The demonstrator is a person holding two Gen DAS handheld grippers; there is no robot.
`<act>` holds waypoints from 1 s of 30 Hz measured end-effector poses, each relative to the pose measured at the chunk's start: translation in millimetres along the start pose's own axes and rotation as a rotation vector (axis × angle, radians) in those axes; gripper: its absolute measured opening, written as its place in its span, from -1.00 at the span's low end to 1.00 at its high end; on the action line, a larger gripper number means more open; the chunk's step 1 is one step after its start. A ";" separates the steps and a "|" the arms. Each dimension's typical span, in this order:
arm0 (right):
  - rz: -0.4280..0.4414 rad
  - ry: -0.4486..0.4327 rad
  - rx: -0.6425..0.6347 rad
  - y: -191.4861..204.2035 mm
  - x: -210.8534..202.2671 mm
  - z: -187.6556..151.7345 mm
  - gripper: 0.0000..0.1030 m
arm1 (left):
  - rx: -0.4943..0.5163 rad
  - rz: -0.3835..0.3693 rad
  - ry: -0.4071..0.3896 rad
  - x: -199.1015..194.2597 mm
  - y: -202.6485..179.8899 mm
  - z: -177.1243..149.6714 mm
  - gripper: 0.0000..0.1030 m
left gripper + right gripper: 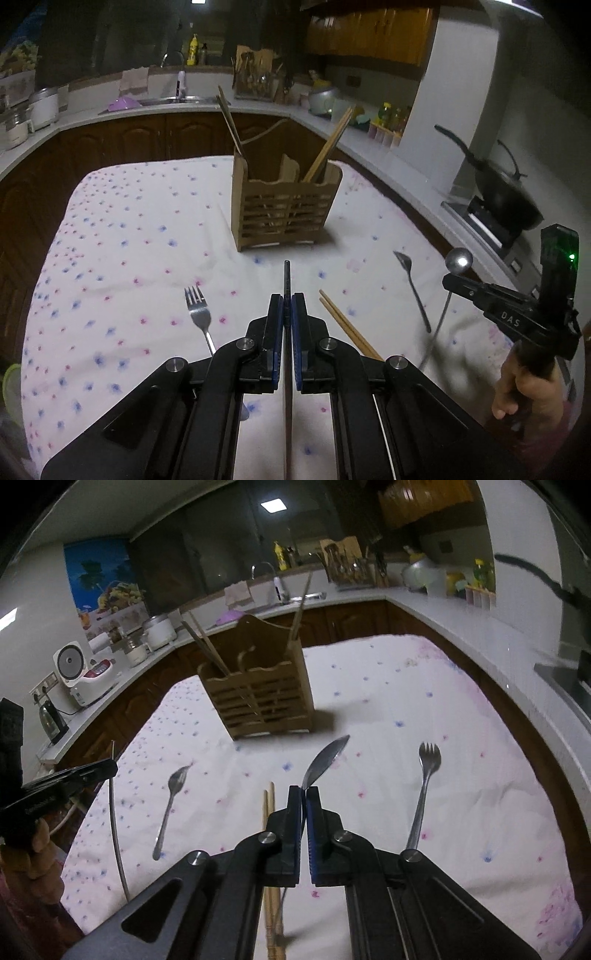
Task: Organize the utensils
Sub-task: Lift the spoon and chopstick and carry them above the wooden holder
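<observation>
A slatted wooden utensil holder [286,210] [260,698] stands on the flowered tablecloth, with chopsticks [327,146] upright in it. My left gripper [287,308] is shut on a thin dark utensil handle [287,280], held edge-on. My right gripper [305,794] is shut on a steel spoon [325,760]; from the left wrist view its bowl [458,260] sticks up past the right gripper [452,282]. A fork [199,314], a pair of chopsticks [347,325] and a small spoon [412,288] lie on the cloth. Another fork [424,786] lies at the right.
The table [129,221] is ringed by kitchen counters [184,107] with a sink, rice cookers [83,672], a kettle and jars. A black wok [506,188] sits on a stove at the right. A green object [11,387] pokes in at the table's left edge.
</observation>
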State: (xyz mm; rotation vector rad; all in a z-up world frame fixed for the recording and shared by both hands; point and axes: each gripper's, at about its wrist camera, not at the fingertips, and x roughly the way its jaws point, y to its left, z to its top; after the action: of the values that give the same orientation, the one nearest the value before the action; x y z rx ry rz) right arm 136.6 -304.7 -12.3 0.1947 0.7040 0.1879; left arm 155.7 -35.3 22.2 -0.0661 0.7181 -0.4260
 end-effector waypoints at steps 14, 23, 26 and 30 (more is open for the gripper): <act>0.024 -0.076 -0.032 17.1 -22.0 14.2 -0.96 | -0.064 -0.015 -0.070 -30.7 16.4 -2.0 -0.93; 0.044 -0.112 -0.039 22.0 -30.1 24.8 -0.96 | -0.117 -0.012 -0.130 -44.8 28.4 4.3 -0.93; 0.048 -0.122 -0.043 24.6 -30.7 28.5 -0.96 | -0.129 -0.004 -0.156 -49.0 29.4 7.7 -0.93; 0.052 -0.135 -0.045 26.4 -30.5 34.5 -0.96 | -0.142 0.013 -0.199 -53.7 31.8 13.3 -0.93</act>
State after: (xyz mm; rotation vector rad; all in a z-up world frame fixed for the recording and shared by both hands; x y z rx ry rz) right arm 133.7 -290.3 38.8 0.1813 0.5604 0.2378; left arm 139.6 14.0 59.3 -0.2349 0.5513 -0.3502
